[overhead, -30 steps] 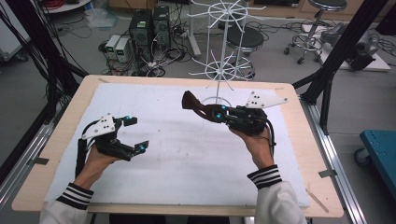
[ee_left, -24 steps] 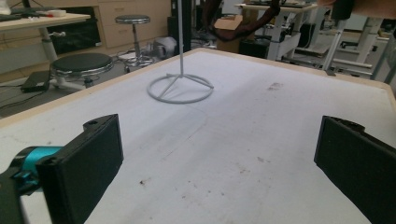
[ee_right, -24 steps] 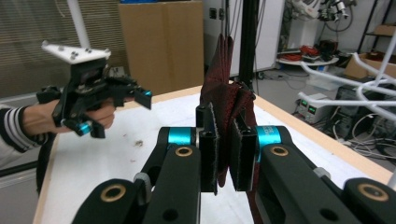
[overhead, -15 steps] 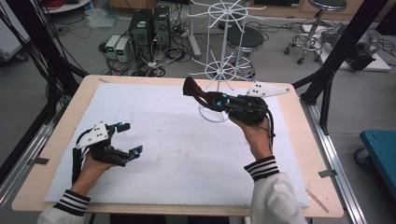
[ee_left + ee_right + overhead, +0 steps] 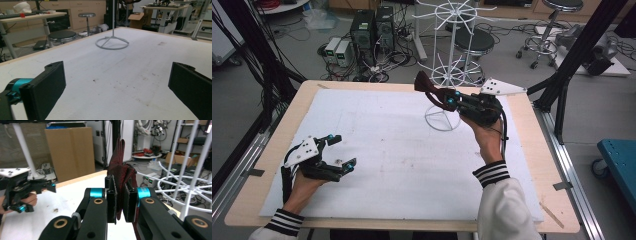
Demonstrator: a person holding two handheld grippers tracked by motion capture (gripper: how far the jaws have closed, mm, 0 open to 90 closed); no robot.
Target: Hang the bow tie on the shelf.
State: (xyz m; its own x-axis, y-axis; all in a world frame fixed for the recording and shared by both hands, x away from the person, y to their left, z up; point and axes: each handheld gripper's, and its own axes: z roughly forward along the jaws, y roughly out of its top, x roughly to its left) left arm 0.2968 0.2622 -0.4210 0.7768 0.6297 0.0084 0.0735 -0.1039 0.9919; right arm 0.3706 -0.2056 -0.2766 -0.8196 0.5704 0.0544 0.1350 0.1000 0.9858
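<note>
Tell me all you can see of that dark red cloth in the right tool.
The dark red cloth looks like a woven fabric, bunched into folds. The right tool is shut on it, both pads pressing its lower part, while a narrow folded end stands above the jaws. In the high view it is held off the table, beside the white wire rack.

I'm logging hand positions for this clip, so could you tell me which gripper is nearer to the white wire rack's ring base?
The right gripper: it hovers just above and beside the ring base, clamping a dark red cloth. The left gripper sits far off near the table's front left.
</note>
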